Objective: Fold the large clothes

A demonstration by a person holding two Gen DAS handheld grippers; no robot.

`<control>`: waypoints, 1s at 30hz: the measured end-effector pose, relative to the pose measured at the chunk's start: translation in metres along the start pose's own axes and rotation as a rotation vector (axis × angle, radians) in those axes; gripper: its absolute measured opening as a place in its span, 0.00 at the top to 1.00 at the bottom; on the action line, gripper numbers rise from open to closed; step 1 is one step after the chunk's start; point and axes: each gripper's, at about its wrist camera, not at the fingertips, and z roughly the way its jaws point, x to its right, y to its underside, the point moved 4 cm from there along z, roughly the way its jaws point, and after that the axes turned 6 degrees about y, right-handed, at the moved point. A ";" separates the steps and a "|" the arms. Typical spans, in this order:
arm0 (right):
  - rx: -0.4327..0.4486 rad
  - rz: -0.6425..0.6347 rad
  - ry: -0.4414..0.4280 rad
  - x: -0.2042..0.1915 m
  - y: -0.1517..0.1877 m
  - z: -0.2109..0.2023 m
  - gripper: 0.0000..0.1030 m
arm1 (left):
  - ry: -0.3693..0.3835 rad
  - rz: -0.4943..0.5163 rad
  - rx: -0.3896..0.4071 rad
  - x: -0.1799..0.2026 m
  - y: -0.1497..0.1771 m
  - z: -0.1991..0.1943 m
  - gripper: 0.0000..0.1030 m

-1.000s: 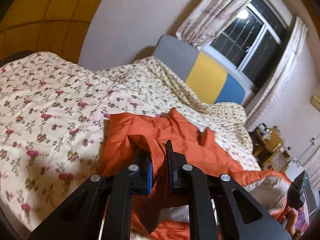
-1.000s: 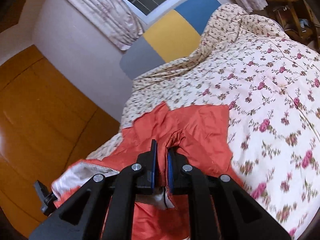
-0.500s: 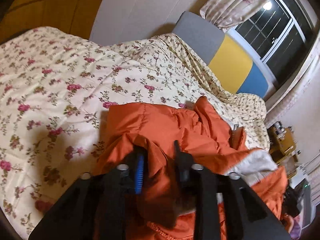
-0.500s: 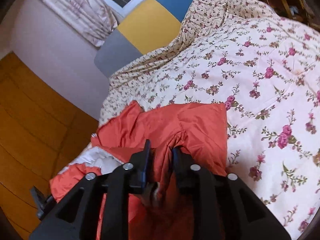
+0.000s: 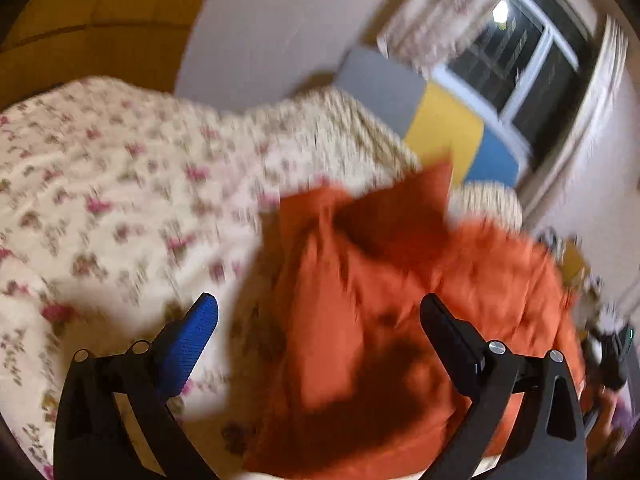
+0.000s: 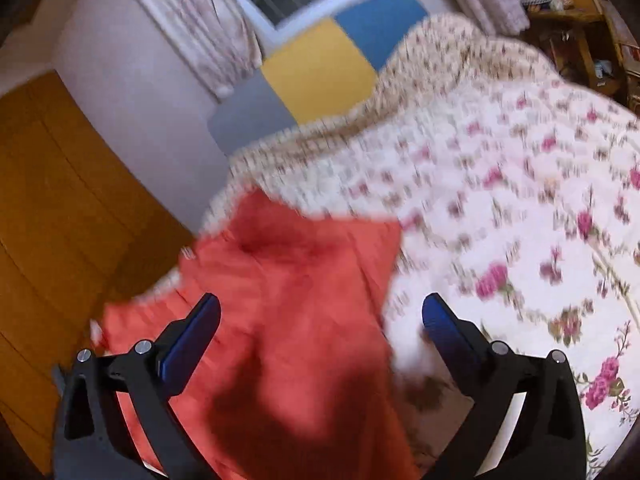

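An orange padded jacket [image 5: 392,288] lies crumpled on a floral quilt [image 5: 120,200]; both views are blurred by motion. My left gripper [image 5: 318,308] hangs just above the jacket's left part, its jaws opening wide, pads clear of the cloth. In the right wrist view the jacket [image 6: 288,288] spreads under my right gripper [image 6: 320,312], whose jaws are also opening wide over the garment's right edge without pressing it. The jacket's near end is hidden behind the gripper frames.
The quilt [image 6: 520,220] covers the whole bed. A grey, yellow and blue headboard [image 6: 320,68] stands under a curtained window [image 5: 520,56]. Orange-brown wardrobe doors [image 6: 60,220] flank the bed. A cluttered wooden stand [image 6: 576,20] sits beside it.
Both grippers held folds of the orange jacket a second ago; both have since opened wide and let go. The jacket has dropped onto the quilt and both hands have sunk lower.
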 end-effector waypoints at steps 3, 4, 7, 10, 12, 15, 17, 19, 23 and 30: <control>-0.121 0.091 -0.056 0.006 0.013 0.026 0.04 | 0.020 -0.030 -0.069 -0.001 0.010 0.024 0.03; -0.111 0.119 -0.073 0.004 0.017 0.030 0.09 | 0.030 -0.068 -0.083 -0.003 0.010 0.031 0.04; -0.102 0.090 -0.075 -0.007 0.024 0.031 0.37 | 0.071 -0.156 -0.106 -0.002 0.013 0.042 0.29; -0.104 0.055 -0.069 -0.010 0.031 0.026 0.47 | 0.047 -0.072 -0.136 0.014 0.021 0.038 0.48; -0.110 0.064 -0.083 -0.008 0.035 0.019 0.50 | 0.056 -0.046 -0.155 0.018 0.028 0.030 0.55; -0.107 0.062 -0.087 -0.006 0.044 0.008 0.52 | 0.067 -0.034 -0.165 0.021 0.036 0.018 0.61; -0.105 0.053 -0.080 -0.006 0.049 -0.001 0.52 | 0.064 -0.020 -0.168 0.025 0.045 0.007 0.62; -0.102 0.048 -0.080 -0.004 0.059 -0.013 0.52 | 0.066 -0.008 -0.168 0.028 0.055 -0.004 0.62; -0.100 0.066 -0.096 0.005 0.080 -0.037 0.52 | 0.093 -0.025 -0.168 0.030 0.077 -0.029 0.62; -0.045 0.008 -0.008 0.005 0.084 -0.067 0.33 | 0.061 0.022 -0.147 0.034 0.093 -0.061 0.33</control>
